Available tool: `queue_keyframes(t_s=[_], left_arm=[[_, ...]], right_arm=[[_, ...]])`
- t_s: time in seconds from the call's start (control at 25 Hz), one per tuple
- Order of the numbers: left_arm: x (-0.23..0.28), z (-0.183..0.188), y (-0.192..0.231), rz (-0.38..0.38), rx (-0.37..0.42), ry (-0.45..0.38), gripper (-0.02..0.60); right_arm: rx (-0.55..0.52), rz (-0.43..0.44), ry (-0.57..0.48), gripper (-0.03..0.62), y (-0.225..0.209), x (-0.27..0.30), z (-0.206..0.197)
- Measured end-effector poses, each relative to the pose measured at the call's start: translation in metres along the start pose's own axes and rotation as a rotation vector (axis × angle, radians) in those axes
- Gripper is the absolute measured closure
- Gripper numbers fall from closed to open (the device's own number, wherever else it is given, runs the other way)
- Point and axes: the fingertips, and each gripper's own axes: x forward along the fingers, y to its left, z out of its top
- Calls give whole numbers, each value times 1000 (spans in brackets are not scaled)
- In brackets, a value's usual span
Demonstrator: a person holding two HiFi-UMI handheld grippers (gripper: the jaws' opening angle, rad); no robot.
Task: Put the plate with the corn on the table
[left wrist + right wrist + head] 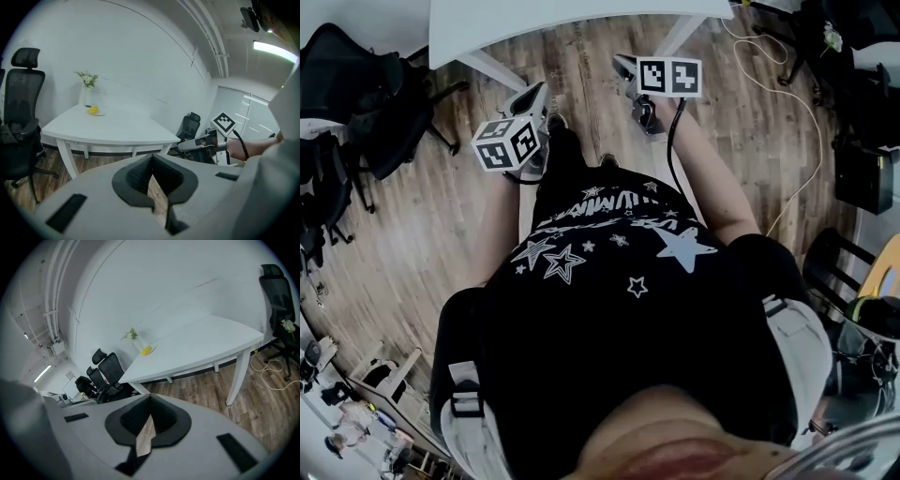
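Observation:
A small plate with yellow corn [95,111] sits on the far side of the white table [117,131], beside a vase of flowers [87,89]. The right gripper view shows the same plate [147,350] and vase [134,336] on the table [201,348]. Both grippers are held close to the person's body, short of the table's edge [581,19]. My left gripper [154,187] [534,98] is shut with nothing in it. My right gripper [146,430] [628,67] is shut and empty too; it also shows in the left gripper view [206,143].
Black office chairs stand left of the table [21,122] and beyond it [190,125], with more in the right gripper view [110,373] [279,296]. A cable [806,103] lies on the wooden floor to the right. The table legs [236,376] stand ahead.

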Motion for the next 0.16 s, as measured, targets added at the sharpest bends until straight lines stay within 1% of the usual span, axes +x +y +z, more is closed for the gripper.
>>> queue_keyframes(t_s=[0.16], left_arm=[[-13, -1, 1, 21, -5, -20, 575]], right_arm=[[-15, 2, -2, 588, 8, -3, -7]])
